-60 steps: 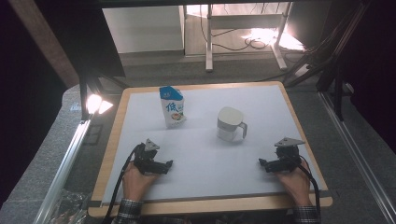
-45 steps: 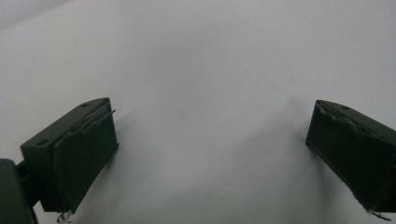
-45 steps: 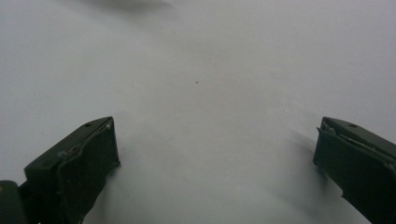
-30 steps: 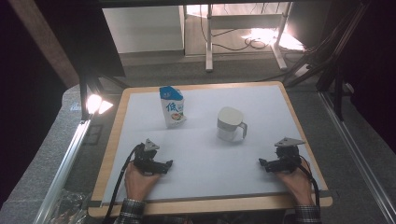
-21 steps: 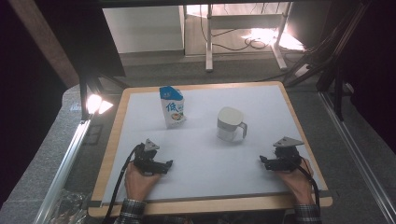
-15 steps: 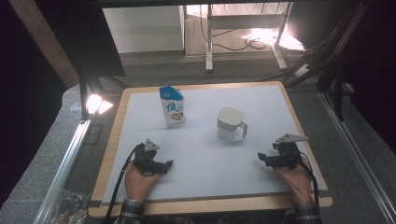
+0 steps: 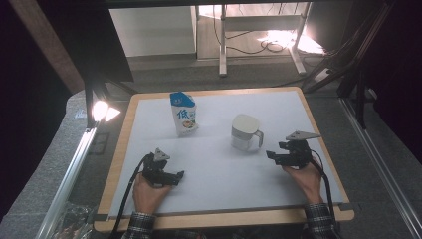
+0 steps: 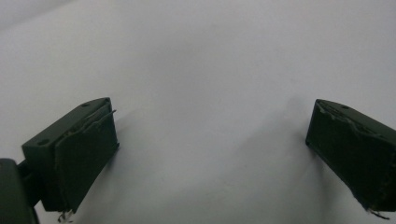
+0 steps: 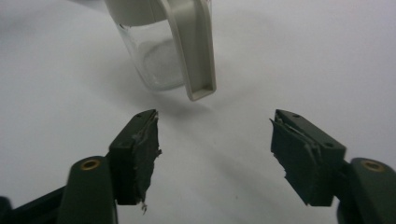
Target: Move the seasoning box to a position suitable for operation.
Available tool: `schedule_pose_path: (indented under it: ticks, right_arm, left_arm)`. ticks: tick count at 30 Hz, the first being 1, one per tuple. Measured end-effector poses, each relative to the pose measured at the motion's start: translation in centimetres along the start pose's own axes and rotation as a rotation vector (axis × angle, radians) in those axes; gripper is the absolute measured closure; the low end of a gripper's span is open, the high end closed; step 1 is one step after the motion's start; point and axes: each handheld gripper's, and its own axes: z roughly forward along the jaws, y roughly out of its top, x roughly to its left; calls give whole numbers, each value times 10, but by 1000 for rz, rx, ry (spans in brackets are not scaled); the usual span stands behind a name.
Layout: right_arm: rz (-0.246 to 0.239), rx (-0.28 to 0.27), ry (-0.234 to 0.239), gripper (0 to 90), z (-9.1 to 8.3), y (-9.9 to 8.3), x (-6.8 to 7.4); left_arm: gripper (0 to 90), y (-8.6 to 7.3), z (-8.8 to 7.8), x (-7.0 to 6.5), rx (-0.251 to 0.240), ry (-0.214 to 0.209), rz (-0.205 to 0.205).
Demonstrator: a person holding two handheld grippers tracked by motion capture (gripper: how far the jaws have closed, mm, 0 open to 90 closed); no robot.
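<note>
While closing, right tongs (image 9: 215,140) empty near jug handle (image 9: 194,51), left tongs (image 8: 210,154) wide, empty.

In the right gripper view the jug (image 9: 161,46) is cut off by the top edge, its rim unseen. The print on the carton (image 7: 183,114) is too small to be read, possibly Chinese characters.
</note>
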Motion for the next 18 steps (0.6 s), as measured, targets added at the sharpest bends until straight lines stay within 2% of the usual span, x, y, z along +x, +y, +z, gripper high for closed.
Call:
schedule_pose_path:
  ticks: [6,16,18]
  right_arm:
    - [-17,2,-5,415,9,8,3]
    - [22,19,35,485,25,22,5]
    - [33,15,28,491,28,24,6]
  left_arm:
    - [18,0,0,0,0,1,-4]
    - [18,0,0,0,0,0,0]
    - [18,0,0,0,0,0,0]
